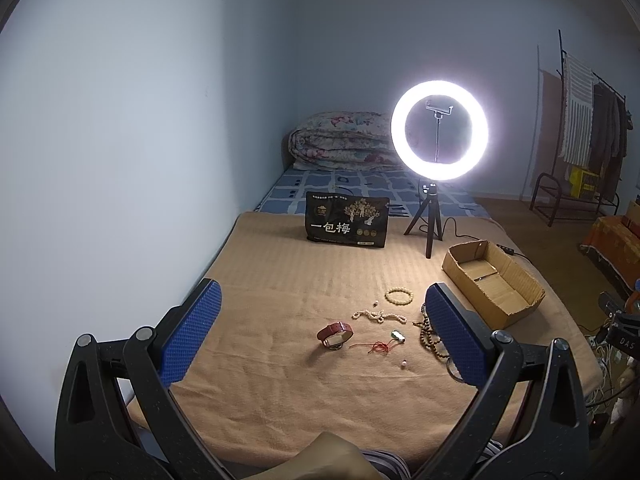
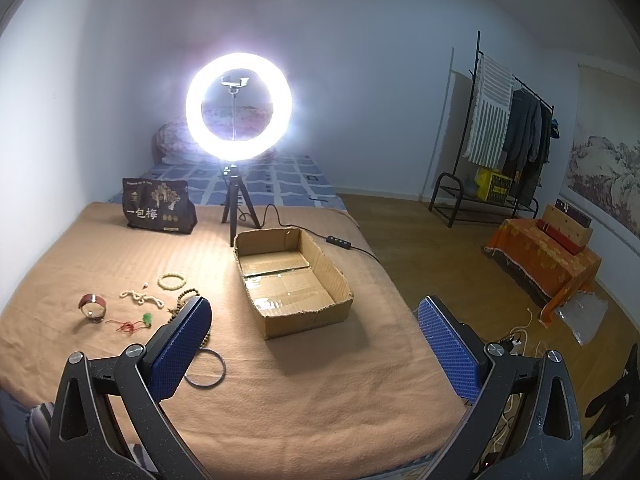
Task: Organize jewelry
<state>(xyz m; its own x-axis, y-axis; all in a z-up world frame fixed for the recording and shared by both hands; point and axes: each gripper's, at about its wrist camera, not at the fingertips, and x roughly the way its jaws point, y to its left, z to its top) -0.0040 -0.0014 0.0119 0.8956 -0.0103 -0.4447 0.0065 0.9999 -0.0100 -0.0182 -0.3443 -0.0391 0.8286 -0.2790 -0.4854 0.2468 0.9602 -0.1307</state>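
Hovering above the bed (image 1: 280, 380), I hold both hand-held grippers spread and empty, the left hand-held gripper (image 1: 320, 336) nearer the jewelry, with the red watch (image 1: 335, 333) just ahead and the cardboard box (image 1: 492, 280) far right.

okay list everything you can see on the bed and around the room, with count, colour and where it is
Cardboard box: one, brown, empty, right side of blanket.
Watch: one, red strap, left of the jewelry.
Bead bracelet: one, cream, far end of the jewelry.
Pearl strand: one, white, mid-blanket.
Red cord with green pendant: one, near the watch.
Wooden bead string: one, brown, beside the box.
Thin ring: one, dark, nearest.
Snack bag: one, black, far edge.
Ring light: one, white, lit, on tripod.
Clothes rack: one, black, right wall.
Left gripper: open.
Right gripper: open.
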